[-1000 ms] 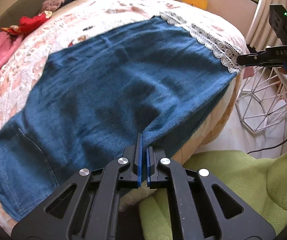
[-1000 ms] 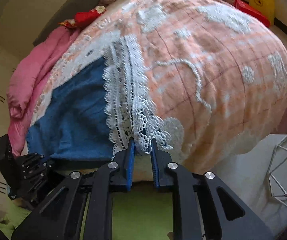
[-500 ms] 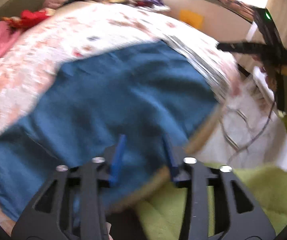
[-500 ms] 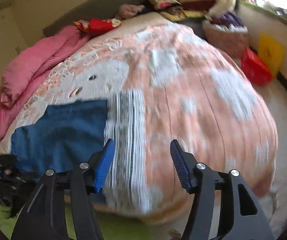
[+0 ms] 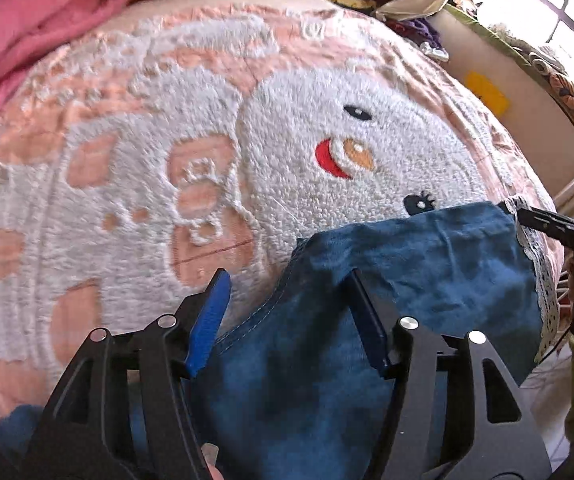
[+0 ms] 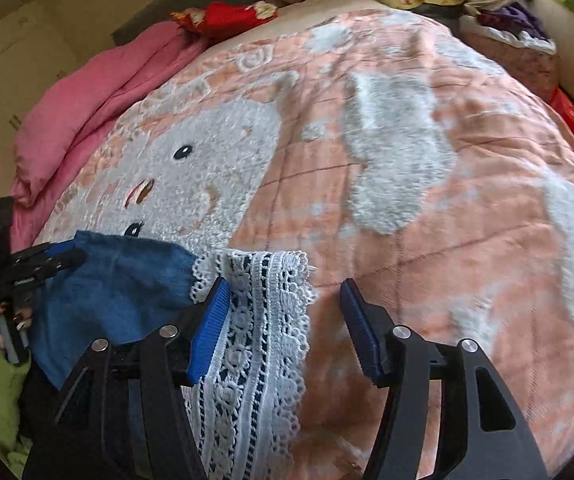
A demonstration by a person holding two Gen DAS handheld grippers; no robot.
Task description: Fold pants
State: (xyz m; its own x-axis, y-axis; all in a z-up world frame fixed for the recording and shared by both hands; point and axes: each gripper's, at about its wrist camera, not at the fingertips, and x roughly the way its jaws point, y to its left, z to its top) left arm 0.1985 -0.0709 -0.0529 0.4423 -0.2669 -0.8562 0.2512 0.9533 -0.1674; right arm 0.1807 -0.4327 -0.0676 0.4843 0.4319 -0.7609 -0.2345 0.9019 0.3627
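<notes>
Clearly, both tongs stood spread wide and neither was pinching any cloth: the left tongs (image 5: 287, 304) hung just above the blue denim, and the right tongs (image 6: 285, 312) hung above the white lace hem (image 6: 263, 320). The pants (image 5: 367, 320) lay on the near part of the bed, on the peach and white fleece blanket (image 5: 147, 140), with the lace end at the right side and the denim running toward the left and down over the near edge. How many layers were there I could not tell from these views. In my judgement the step in hand was a new grasp for the next fold. To do it well, each of the tongs should come down on an edge of the cloth and not on the flat middle, because the flat denim would only bunch between the fingers. The right tongs should take the lace together with the denim under it, since the thin lace alone could stretch or slip. The left tongs should take the stitched seam (image 5: 255, 320), which looked firm. Both should bite all layers and no fleece, as the blanket pile was thick and soft. Then the two sides should lift together and at the same height, so the fold line would be straight. A pink quilt (image 6: 87, 100) lay far away at the back and was no obstacle.
</notes>
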